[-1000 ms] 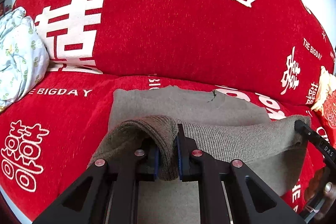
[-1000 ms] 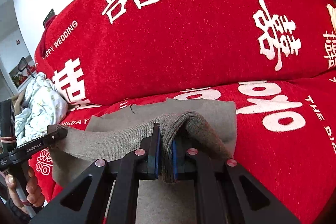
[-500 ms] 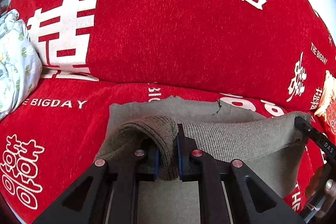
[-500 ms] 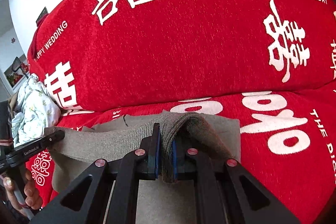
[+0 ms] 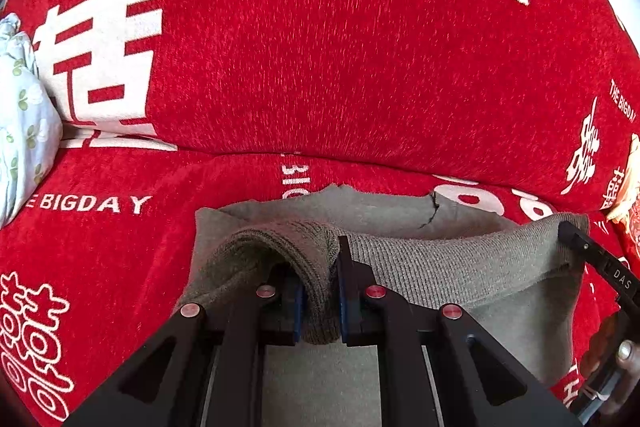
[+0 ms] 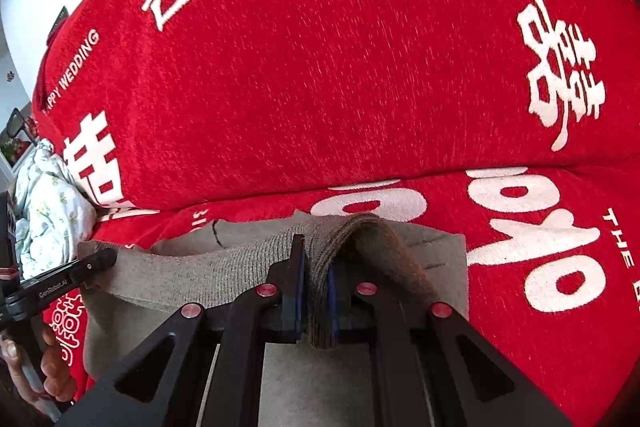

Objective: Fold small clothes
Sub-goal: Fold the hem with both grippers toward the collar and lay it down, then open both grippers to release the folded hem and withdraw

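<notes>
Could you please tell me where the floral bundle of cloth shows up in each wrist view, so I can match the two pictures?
Left wrist view: the floral bundle sits at the far left edge, against the red cover.
Right wrist view: the bundle is at the left edge, just above the left claw.
Shared landmark: the small tear in the grey knit garment.

Garment [image 5: 440, 263]: ribbed grey knit, matt. Sofa cover [image 5: 320, 67]: red plush cloth (short, fuzzy nap). Gripper [image 5: 320, 307]: matt black plastic.

Right claw [image 6: 317, 291] clamped on grey knit garment [image 6: 224, 267]
</notes>
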### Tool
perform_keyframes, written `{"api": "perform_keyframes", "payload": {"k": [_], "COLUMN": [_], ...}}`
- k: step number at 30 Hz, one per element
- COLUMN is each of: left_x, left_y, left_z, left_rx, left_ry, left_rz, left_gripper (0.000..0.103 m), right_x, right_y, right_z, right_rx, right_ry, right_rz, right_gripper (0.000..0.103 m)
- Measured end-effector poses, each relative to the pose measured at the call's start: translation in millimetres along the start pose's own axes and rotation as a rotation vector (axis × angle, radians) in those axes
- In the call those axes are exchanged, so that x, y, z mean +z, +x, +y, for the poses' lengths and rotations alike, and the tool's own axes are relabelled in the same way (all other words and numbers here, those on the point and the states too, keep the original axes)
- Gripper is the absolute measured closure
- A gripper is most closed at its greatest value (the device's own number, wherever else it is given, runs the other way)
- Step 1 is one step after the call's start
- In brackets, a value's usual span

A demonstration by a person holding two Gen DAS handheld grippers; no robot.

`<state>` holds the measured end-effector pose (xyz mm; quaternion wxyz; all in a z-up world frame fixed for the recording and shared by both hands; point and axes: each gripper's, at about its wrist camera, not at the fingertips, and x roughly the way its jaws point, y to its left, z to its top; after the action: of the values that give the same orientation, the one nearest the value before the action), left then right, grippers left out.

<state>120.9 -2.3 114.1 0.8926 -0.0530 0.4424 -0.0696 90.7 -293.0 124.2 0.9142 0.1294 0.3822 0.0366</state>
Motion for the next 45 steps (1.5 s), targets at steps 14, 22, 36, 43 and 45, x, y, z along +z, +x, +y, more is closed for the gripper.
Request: {"api": "perform_keyframes", "payload": {"k": [14,22,36,43,45], "left_x": [9.6,13.5,11.5,19.3,24.2], "left_y": [56.0,80.2,115.0,111.7,99.1], "left_z": [2.1,2.9,13.4,39.3,44.4], "left_rx": [0.014,0.018,-0.016,-0.229,-0.257], "left_ry": [0.0,-0.002,-0.032,-0.171,-0.212], "left_rz": [0.09,0.124,0.193,0.232,0.212], "left_gripper": [0.09,0.089,0.083,0.032,0.01], "right_x": [1.2,2.1,-0.5,3.6,6.0], "right_y": [51.4,79.7,108.6,105.9,96.3], "right_z": [-20.4,-30.6,-38.5,-48.3,-46.7], "right_rx": [-0.038,-0.054,-0.07,-0.017,-0.037], "right_ry": [0.06,0.098,0.128,0.211,0.221], "right_rz": [0.089,0.144,0.2,0.21,0.167], "right_gripper": [0.093,0.093,0.091,0.082,0.063]}}
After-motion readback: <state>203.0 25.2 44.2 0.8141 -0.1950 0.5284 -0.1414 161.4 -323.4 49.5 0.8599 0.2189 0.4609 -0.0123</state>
